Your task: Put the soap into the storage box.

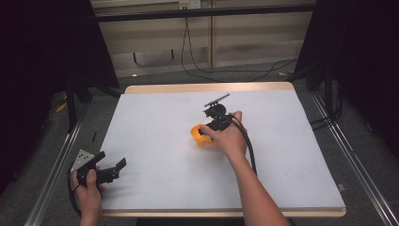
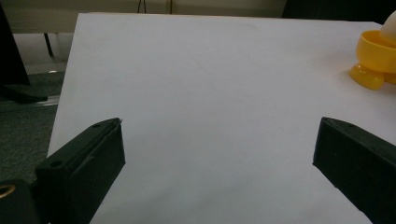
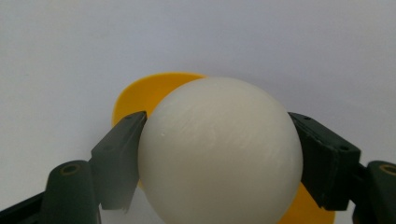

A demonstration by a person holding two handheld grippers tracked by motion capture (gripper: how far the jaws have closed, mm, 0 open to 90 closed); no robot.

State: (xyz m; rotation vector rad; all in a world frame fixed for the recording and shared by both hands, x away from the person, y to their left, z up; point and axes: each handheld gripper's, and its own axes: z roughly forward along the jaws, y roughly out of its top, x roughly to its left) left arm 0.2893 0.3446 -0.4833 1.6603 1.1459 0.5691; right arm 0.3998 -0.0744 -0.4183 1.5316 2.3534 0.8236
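Here the right gripper view shows what the high view hides: the right gripper (image 3: 219, 158) pinching a white egg (image 3: 219, 154) by both sides, over a yellow egg cup (image 3: 140, 91) mid-table (image 1: 155, 141). Egg is smooth, glossy; which way its long axis runs is unclear. Left gripper (image 2: 217, 149) is spread wide, holding nothing, near the table's front left corner.

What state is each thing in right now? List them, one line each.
White egg: clamped between the right gripper's fingers, over the cup.
Yellow egg cup: upright on the table, with the egg at its mouth.
Right gripper: shut on the egg.
Left gripper: open, holding nothing, at the table's near left corner.
White table: bare apart from the cup.
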